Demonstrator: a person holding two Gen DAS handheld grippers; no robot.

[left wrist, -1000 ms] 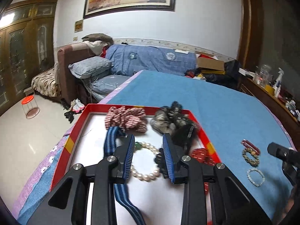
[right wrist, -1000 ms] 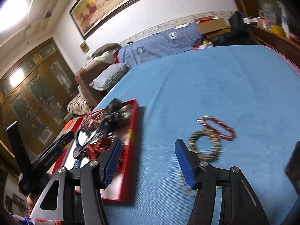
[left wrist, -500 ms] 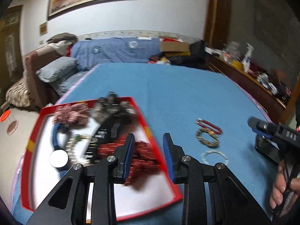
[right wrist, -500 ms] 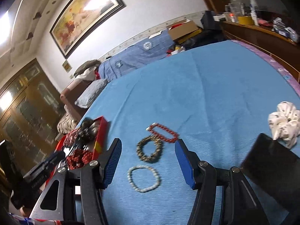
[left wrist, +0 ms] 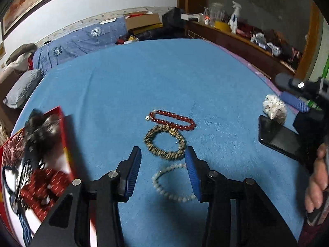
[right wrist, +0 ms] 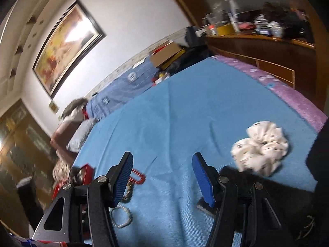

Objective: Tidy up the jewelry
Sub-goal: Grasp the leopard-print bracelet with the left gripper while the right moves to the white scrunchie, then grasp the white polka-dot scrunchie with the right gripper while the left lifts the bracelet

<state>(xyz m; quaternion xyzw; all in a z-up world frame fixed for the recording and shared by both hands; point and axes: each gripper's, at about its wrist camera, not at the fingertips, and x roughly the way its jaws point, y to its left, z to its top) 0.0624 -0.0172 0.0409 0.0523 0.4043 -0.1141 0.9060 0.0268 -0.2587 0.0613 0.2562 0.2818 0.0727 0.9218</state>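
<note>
Red-rimmed tray [left wrist: 65,123] sits at the near left edge of the blue bedspread [left wrist: 156,78]; it holds a dark hair accessory [left wrist: 41,127], a red patterned scrunchie [left wrist: 43,182] and striped bands, blurred. Right of the tray, well apart, lie a red bead bracelet [left wrist: 171,119], a gold-and-black bracelet [left wrist: 164,143] touching it, and a pearl bracelet [left wrist: 170,184]. Left gripper [left wrist: 163,164] is spread, straddling the pearl bracelet. Right gripper [right wrist: 162,175] is spread, empty, left of a white scrunchie [right wrist: 260,150].

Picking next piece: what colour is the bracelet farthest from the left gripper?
Red beads, clearest in the left wrist view.
</note>
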